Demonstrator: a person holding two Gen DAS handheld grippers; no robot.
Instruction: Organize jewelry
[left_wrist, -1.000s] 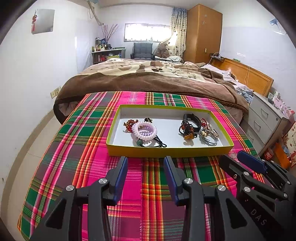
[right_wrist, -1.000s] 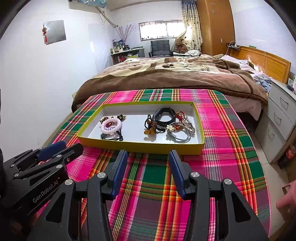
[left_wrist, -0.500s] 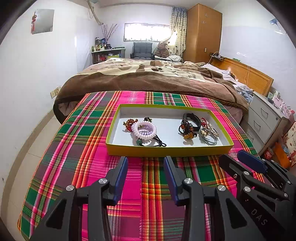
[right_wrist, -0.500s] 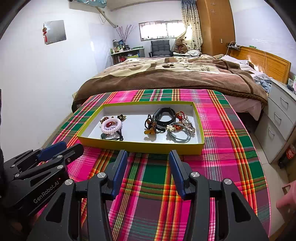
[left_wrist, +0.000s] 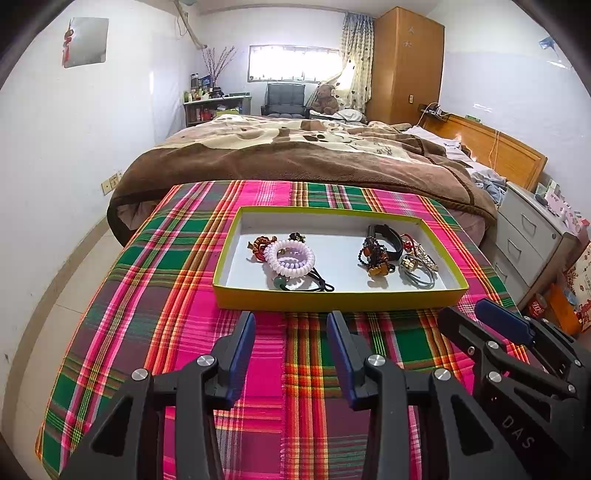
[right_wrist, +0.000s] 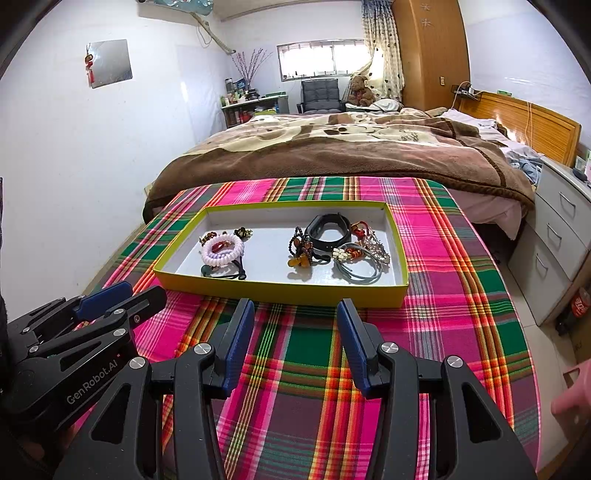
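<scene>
A shallow yellow-green tray (left_wrist: 332, 301) (right_wrist: 280, 293) with a white floor lies on the plaid cloth. Its left half holds a pale lilac coil bracelet (left_wrist: 291, 257) (right_wrist: 222, 251), a red-brown beaded piece (left_wrist: 260, 244) and a black hair tie (left_wrist: 317, 282). Its right half holds a black band (left_wrist: 388, 236) (right_wrist: 330, 230), an amber bead bracelet (left_wrist: 375, 260) (right_wrist: 301, 253) and grey bangles (left_wrist: 419, 271) (right_wrist: 356, 267). My left gripper (left_wrist: 291, 330) stands open just short of the tray's near wall, nothing between its fingers. My right gripper (right_wrist: 295, 321) is open too, beside it, equally short of the tray.
The plaid cloth (left_wrist: 147, 295) covers a table whose edges drop off left and right. A bed with a brown blanket (left_wrist: 295, 162) lies beyond the tray. A white drawer unit (left_wrist: 532, 236) stands at the right. A person's fingers (right_wrist: 570, 400) show at the right edge.
</scene>
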